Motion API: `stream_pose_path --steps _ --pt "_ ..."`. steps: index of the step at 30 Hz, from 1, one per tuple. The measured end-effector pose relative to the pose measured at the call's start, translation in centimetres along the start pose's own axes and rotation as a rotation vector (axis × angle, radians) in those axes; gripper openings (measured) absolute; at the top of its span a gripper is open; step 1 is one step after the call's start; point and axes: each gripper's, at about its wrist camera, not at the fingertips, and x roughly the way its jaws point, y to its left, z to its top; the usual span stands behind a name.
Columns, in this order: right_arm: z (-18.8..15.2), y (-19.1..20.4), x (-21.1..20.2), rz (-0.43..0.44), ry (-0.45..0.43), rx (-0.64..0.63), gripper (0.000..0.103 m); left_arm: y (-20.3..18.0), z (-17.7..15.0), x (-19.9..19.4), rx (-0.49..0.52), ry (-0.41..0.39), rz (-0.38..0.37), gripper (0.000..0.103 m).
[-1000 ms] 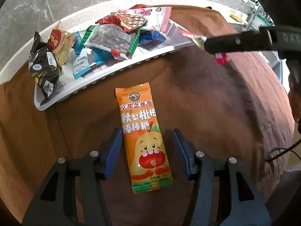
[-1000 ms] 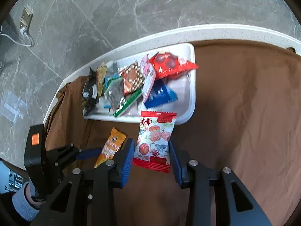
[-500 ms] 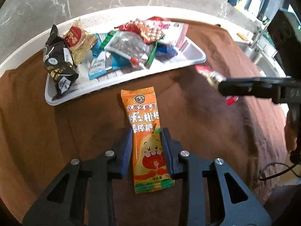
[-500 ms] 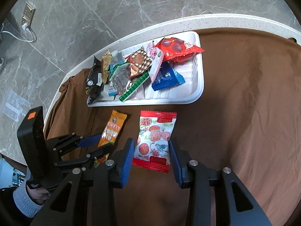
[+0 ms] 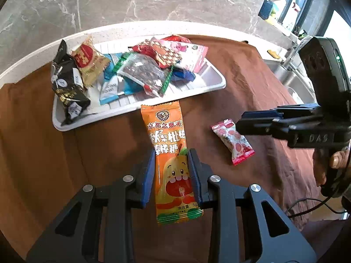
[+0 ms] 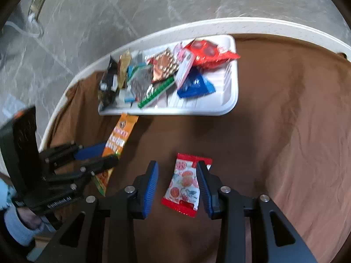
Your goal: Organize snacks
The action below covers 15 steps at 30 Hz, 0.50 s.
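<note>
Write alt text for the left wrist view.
The left gripper clamps a long orange candy packet above a brown cloth. Behind it a white plastic tray holds assorted snack packets; at right, the right gripper hovers over a small red-and-white candy packet.

Left tool (image 5: 171, 175) angled down, pads clamped on the orange packet (image 5: 170, 153). Right tool (image 6: 177, 186) angled down, one pad touching, other clear.

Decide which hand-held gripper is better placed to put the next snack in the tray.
Left. The left hand-held gripper is clamped on the orange packet, its top beside the tray. The right one looks open.
</note>
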Motion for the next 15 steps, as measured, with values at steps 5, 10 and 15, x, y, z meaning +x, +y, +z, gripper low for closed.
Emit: stream_pose_path --steps 5,10,15 --pt "-0.8 0.7 0.7 -0.076 0.024 -0.070 0.046 -0.4 -0.5 1.1 0.002 0.024 -0.003 0.028" --pt "-1.0 1.0 1.5 -0.107 0.038 -0.101 0.053 -0.2 -1.1 2.0 -0.013 0.052 0.009 0.030" --pt "-1.5 1.2 2.5 -0.122 0.058 -0.104 0.054 -0.6 -1.4 3.3 0.012 0.086 0.024 0.033"
